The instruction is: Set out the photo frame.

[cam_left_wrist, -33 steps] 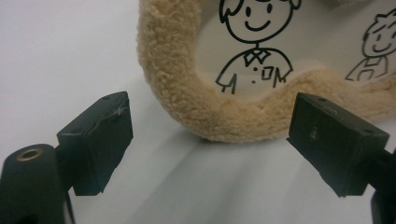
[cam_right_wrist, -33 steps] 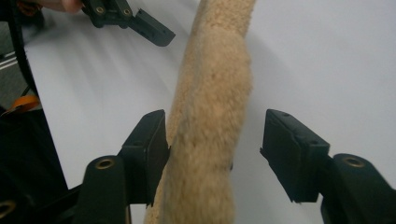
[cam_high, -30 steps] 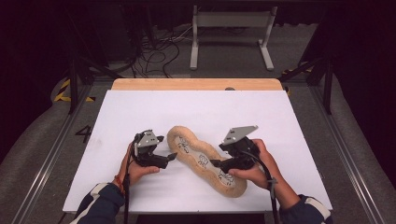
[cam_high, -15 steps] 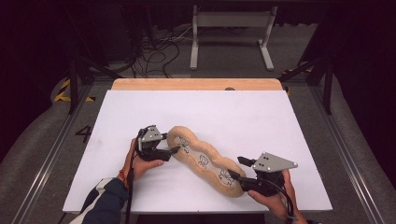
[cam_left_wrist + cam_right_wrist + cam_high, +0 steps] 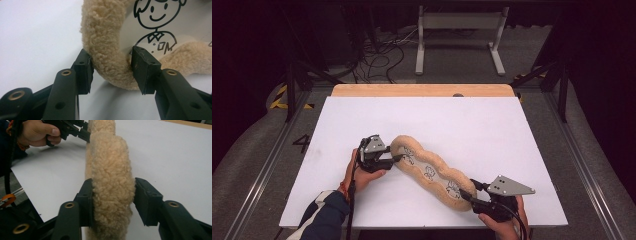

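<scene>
Object: a long fleecy pad [image 5: 432, 172], lobed like a peanut chain, lies diagonally across the white surface [image 5: 472, 125], its near end close to the front edge.
Left end: the left hand-held gripper [image 5: 396, 158] straddles the curled fleece rim [image 5: 107, 60]; both pads press into the pile, so it is clamped on the rim, jaws having just been closing.
Right end: the right hand-held gripper [image 5: 467, 196] takes the opposite tip; its jaws have just been closing too, with the fleece [image 5: 112, 182] between them. The left pad is buried in the wool, the right pad sits right at its edge — I read this as a grip just taking hold.
Why both ends: held at opposite tips, the pad looks set to be lifted or stretched flat without sagging in the middle.
Texture: tan, curly sherpa pile, thick and springy, puffed around the border.
Inner face: a smooth pale lining printed with black line-drawn cartoon figures [image 5: 156, 22].
Handling: soft and floppy, so I expect it to compress under the pads.
</scene>
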The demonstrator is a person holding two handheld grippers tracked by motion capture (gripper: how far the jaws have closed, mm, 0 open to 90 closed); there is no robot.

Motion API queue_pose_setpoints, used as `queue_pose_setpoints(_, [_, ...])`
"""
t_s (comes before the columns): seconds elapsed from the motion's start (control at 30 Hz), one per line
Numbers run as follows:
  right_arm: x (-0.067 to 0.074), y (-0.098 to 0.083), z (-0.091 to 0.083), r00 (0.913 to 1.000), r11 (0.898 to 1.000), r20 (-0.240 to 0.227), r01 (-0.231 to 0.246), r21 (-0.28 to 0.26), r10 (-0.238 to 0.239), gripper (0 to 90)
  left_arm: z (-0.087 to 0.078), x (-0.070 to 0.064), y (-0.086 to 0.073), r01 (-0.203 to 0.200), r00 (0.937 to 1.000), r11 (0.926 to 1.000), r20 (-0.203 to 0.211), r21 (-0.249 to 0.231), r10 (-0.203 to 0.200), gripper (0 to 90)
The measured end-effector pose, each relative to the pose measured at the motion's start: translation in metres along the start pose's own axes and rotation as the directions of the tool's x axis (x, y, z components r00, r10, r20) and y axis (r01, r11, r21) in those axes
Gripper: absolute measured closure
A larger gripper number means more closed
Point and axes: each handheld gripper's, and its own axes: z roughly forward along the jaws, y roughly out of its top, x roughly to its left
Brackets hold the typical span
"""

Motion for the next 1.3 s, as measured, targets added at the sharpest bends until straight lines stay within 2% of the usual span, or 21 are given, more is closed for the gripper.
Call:
queue_pose_setpoints(0.13, [0.000, 0.000, 0.001, 0.9994, 0.999, -0.008, 0.032, 0.000, -0.032, 61.8, -0.003, -0.001, -0.001, 0.001, 1.0000, 1.0000, -0.003, 0.007, -0.001, 54.6])
queue_pose_setpoints(0.27, [-0.003, 0.000, 0.002, 0.9993, 0.999, -0.014, 0.034, -0.002, -0.034, 62.7, -0.005, -0.002, -0.002, 0.002, 1.0000, 0.9999, -0.005, 0.012, -0.002, 54.6])
queue_pose_setpoints(0.37, [-0.006, 0.001, 0.002, 0.9988, 0.999, -0.024, 0.043, 0.005, -0.043, 62.9, -0.008, -0.004, -0.003, 0.005, 0.9999, 0.9998, -0.010, 0.017, -0.005, 54.4])
queue_pose_setpoints(0.4, [-0.010, 0.003, 0.003, 0.9976, 0.998, -0.038, 0.059, 0.014, -0.059, 63.1, -0.009, -0.005, -0.004, 0.006, 0.9999, 0.9998, -0.010, 0.018, -0.006, 54.3])
queue_pose_setpoints(0.5, [-0.013, 0.003, 0.004, 0.9974, 0.998, -0.040, 0.060, 0.015, -0.059, 63.3, -0.013, -0.008, -0.007, 0.016, 0.9998, 0.9997, -0.016, 0.018, -0.015, 54.0])
queue_pose_setpoints(0.53, [-0.015, 0.004, 0.005, 0.9969, 0.998, -0.044, 0.066, 0.014, -0.065, 63.4, -0.014, -0.008, -0.008, 0.008, 0.9998, 0.9998, -0.017, 0.020, -0.008, 54.0])
queue_pose_setpoints(0.6, [-0.017, 0.005, 0.006, 0.9971, 0.998, -0.038, 0.067, 0.013, -0.067, 63.6, -0.018, -0.009, -0.010, 0.026, 0.9996, 0.9994, -0.013, 0.023, -0.026, 53.9])
queue_pose_setpoints(0.83, [-0.024, 0.005, 0.011, 0.9978, 0.998, -0.012, 0.065, -0.002, -0.065, 63.3, -0.025, -0.015, -0.015, 0.045, 0.9988, 0.9987, -0.021, 0.024, -0.044, 53.4])
queue_pose_setpoints(0.93, [-0.025, 0.004, 0.011, 0.9986, 0.999, 0.005, 0.053, -0.008, -0.053, 56.9, -0.027, -0.017, -0.016, 0.034, 0.9989, 0.9991, -0.033, 0.024, -0.034, 52.9])
queue_pose_setpoints(1.0, [-0.025, 0.002, 0.009, 0.9991, 0.999, 0.013, 0.040, -0.009, -0.040, 54.1, -0.027, -0.019, -0.014, 0.018, 0.9988, 0.9997, -0.045, 0.017, -0.017, 51.5])
queue_pose_setpoints(1.1, [-0.023, -0.004, 0.004, 0.9988, 0.999, 0.027, 0.041, -0.011, -0.040, 53.0, -0.030, -0.016, -0.013, 0.008, 0.9993, 0.9999, -0.036, -0.015, -0.008, 44.7])
queue_pose_setpoints(1.13, [-0.022, -0.005, 0.002, 0.9988, 0.999, 0.030, 0.039, -0.013, -0.038, 53.3, -0.030, -0.016, -0.013, 0.008, 0.9993, 0.9999, -0.036, -0.015, -0.008, 43.2])
queue_pose_setpoints(1.2, [-0.020, -0.008, -0.001, 0.9987, 0.999, 0.039, 0.034, -0.014, -0.033, 54.1, -0.032, -0.013, -0.010, 0.014, 0.9988, 0.9988, -0.046, -0.048, -0.017, 38.6])
queue_pose_setpoints(1.23, [-0.019, -0.010, -0.003, 0.9986, 0.999, 0.042, 0.033, -0.015, -0.032, 54.9, -0.032, -0.012, -0.009, 0.022, 0.9987, 0.9976, -0.044, -0.065, -0.025, 37.5])
queue_pose_setpoints(1.3, [-0.018, -0.011, -0.004, 0.9985, 0.999, 0.043, 0.034, -0.017, -0.033, 56.0, -0.031, -0.011, -0.007, 0.021, 0.9987, 0.9973, -0.044, -0.070, -0.024, 37.4])
